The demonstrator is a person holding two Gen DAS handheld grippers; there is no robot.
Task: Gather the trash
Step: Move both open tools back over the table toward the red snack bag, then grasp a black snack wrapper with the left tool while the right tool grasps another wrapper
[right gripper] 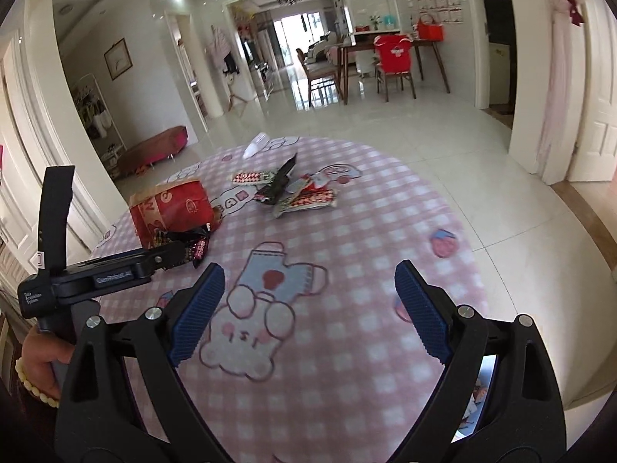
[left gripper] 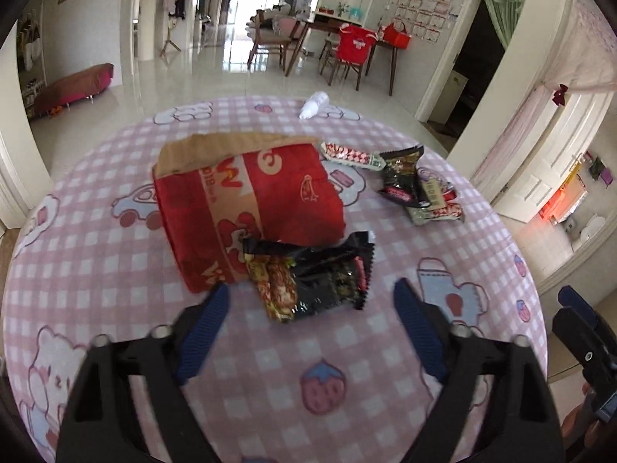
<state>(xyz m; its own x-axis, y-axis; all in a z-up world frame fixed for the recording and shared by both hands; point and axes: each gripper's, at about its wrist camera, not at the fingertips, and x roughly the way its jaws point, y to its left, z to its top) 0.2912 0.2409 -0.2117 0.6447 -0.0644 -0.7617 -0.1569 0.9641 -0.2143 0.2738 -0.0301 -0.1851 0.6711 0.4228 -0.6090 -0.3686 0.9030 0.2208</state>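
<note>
Left claw [left gripper: 310,293] gapes above black wrapper [left gripper: 327,274] beside red bag [left gripper: 250,200]

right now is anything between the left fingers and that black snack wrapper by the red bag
Nothing visible. The left gripper is open, with only bare tablecloth before the black wrapper, which leans against the red paper bag.

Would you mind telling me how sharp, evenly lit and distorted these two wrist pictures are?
Left wrist view: strong fisheye bending with dark corners; the red paper bag and black snack wrapper are slightly soft, and the bright far doorway is washed out. Right wrist view: same bending; the pink checked tablecloth is smeared near the lens, ceiling spotlights glare, and the tiled floor reflects light.
</note>
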